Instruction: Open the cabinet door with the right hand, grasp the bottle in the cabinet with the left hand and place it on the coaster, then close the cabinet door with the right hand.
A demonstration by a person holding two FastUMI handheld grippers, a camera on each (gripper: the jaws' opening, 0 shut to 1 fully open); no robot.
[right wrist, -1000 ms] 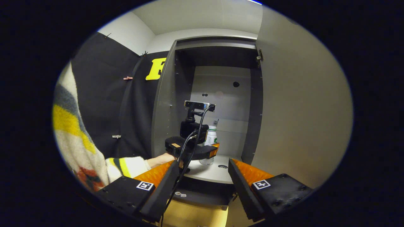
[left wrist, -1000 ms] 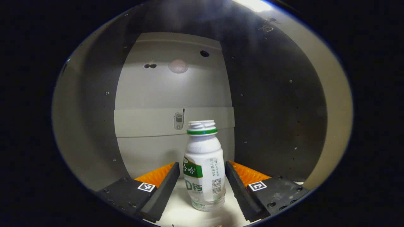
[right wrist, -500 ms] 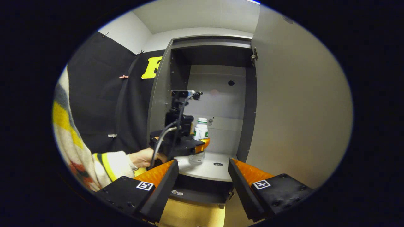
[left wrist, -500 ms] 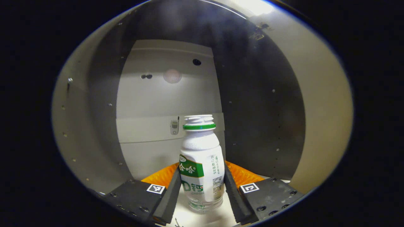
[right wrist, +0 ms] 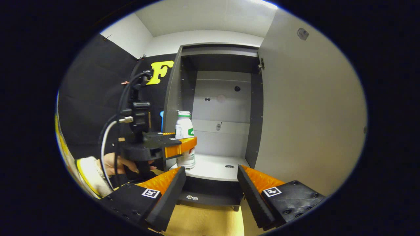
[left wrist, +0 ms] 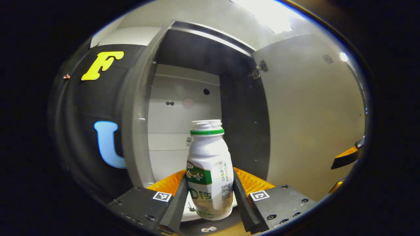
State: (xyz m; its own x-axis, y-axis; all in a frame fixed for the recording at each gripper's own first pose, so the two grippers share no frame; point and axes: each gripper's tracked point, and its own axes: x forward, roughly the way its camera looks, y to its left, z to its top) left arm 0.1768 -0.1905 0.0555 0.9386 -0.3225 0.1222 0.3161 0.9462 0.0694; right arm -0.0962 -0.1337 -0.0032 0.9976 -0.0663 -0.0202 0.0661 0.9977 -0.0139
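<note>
- The bottle (left wrist: 210, 170) is being held upright by the left gripper (left wrist: 210, 200), outside the cabinet (right wrist: 216, 108).
- The right gripper (right wrist: 210, 190) is being kept wide, empty.
- A slip is being risked by tilting.

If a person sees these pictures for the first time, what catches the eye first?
First, the white bottle with a green neck ring, upright between the fingers of the left gripper, low in the middle of the left gripper view. Behind it stands the grey cabinet, its door swung open to the right. In the right gripper view, the right gripper hangs open in front of the shelf.
</note>
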